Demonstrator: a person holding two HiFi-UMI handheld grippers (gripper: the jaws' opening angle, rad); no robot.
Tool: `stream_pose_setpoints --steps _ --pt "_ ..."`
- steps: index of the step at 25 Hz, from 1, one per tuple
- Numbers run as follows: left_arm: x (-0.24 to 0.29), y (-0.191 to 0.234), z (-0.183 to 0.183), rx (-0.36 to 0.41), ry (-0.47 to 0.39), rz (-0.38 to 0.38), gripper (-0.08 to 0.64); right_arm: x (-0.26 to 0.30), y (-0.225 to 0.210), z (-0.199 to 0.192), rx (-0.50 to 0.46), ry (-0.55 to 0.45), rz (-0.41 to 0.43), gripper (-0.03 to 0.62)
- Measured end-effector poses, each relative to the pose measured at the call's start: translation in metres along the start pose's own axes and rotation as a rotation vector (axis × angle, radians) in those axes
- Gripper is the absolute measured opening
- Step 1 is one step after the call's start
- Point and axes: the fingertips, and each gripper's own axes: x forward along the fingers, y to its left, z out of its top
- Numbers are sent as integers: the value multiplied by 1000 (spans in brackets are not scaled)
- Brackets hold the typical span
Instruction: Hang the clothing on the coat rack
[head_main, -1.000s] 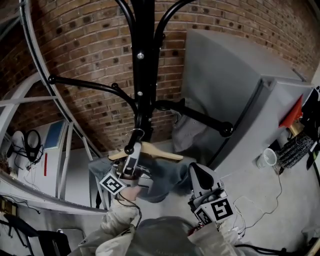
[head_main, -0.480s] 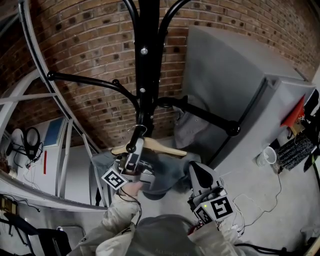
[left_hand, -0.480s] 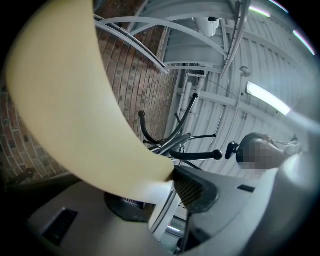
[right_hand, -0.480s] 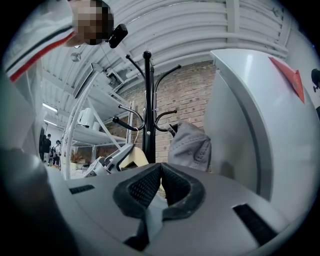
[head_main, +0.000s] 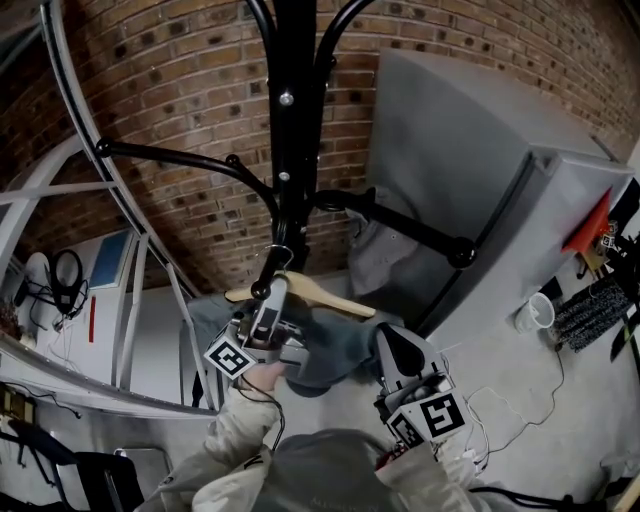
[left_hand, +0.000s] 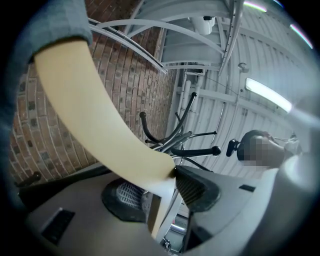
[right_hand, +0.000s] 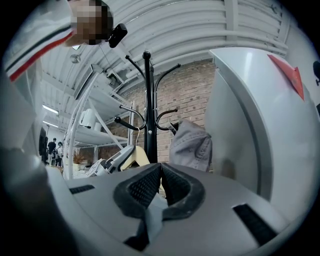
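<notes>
A wooden hanger (head_main: 322, 297) carries a blue-grey garment (head_main: 335, 345), and its metal hook (head_main: 275, 262) sits against the black coat rack's pole (head_main: 293, 120). My left gripper (head_main: 266, 303) is at the hanger's neck. In the left gripper view the hanger's pale arm (left_hand: 95, 115) lies between the jaws of the left gripper (left_hand: 160, 187), which are opening; it only brushes one pad. Lower right, my right gripper (head_main: 393, 352) points up at the garment. In the right gripper view the right gripper (right_hand: 161, 182) is shut, pinching a fold of the blue-grey cloth (right_hand: 154, 218).
A second grey garment (head_main: 382, 255) hangs from a rack arm (head_main: 420, 238) on the right. A tall grey cabinet (head_main: 480, 190) stands close beside it, with a brick wall (head_main: 180, 110) behind. White metal framing (head_main: 120, 290) runs down the left.
The hanger with its garment and my left gripper have edged slightly up and right, toward the rack's pole. My right gripper has barely moved.
</notes>
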Motion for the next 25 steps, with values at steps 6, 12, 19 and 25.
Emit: stream_pose_setpoints --steps 6,12,19,25 --pt "-13 5 -4 76 33 66 175 2 5 -6 25 14 29 25" --pt "-29 0 -4 104 35 119 173 7 17 -16 24 55 77 25" --pt "-57 -6 -10 153 86 206 173 16 35 -22 46 62 147 25" --pt "-78 -15 -9 188 99 285 140 21 50 -29 73 76 194 25"
